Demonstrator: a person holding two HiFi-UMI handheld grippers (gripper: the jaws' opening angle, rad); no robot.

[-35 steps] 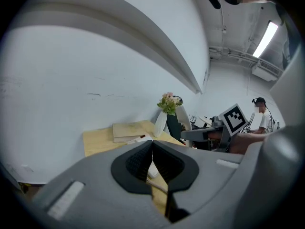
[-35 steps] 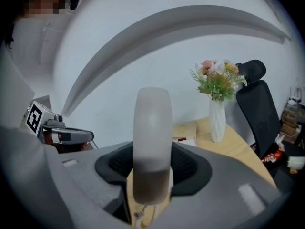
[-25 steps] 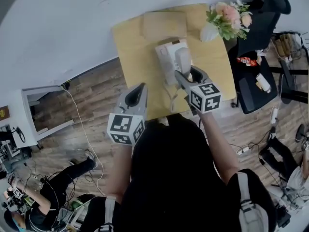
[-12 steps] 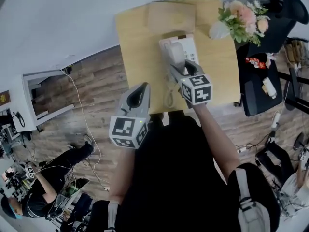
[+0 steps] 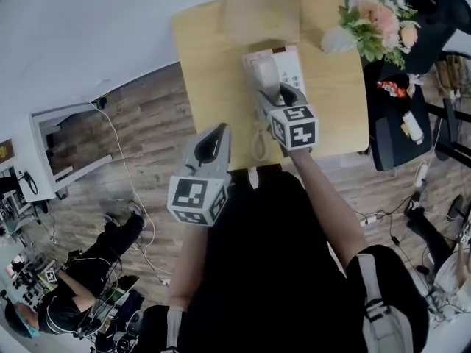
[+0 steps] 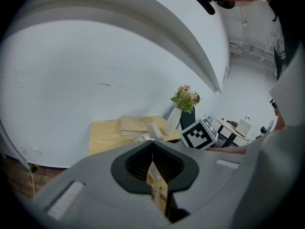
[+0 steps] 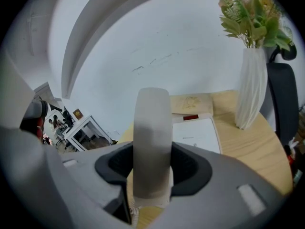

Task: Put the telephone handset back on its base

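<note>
In the lower centre of the head view, the left hand-held gripper (image 5: pixel 218 132) is held with its jaws pressed together and nothing between them. Farther up, the right hand-held gripper (image 5: pixel 274 95) is clamped on the handset (image 5: pixel 264 70), a smooth, rounded grey-white bar gripped at its near end. Its long axis points up-frame over the left side of the flat white base (image 5: pixel 293 63). A curly cord (image 5: pixel 257 144) is seen trailing on the pale wooden tabletop (image 5: pixel 206 65).

Our left gripper (image 5: pixel 218 132) and right gripper (image 5: pixel 274 98) are grey shells with black-lined mouths; each bears a black-and-white marker cube (image 5: pixel 196 197); we wear black.
</note>
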